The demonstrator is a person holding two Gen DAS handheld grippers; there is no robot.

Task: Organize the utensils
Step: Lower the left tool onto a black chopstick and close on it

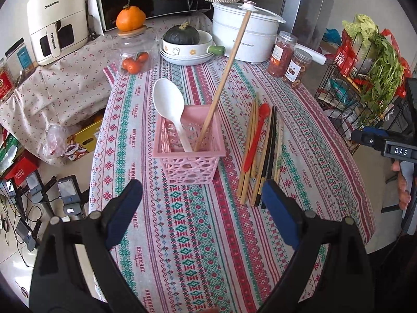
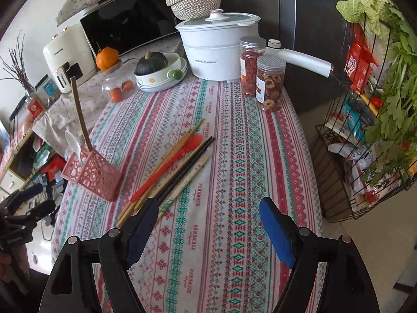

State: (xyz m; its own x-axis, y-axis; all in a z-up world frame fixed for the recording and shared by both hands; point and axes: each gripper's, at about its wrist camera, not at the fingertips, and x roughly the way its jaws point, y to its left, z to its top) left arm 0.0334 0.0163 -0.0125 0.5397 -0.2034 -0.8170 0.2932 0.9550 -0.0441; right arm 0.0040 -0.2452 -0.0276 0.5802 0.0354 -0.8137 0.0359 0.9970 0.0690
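Both the left gripper (image 1: 200, 200) and right gripper (image 2: 208, 217) hover wide apart and empty above a patterned tablecloth (image 1: 198, 247), with loose chopsticks (image 1: 263, 154) lying just right of a pink basket (image 1: 189, 156) holding a white spoon (image 1: 170, 107).

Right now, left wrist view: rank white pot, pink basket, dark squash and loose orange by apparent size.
1. white pot
2. pink basket, nearer the camera, so this ranking is unsure
3. dark squash
4. loose orange, looks close to the squash
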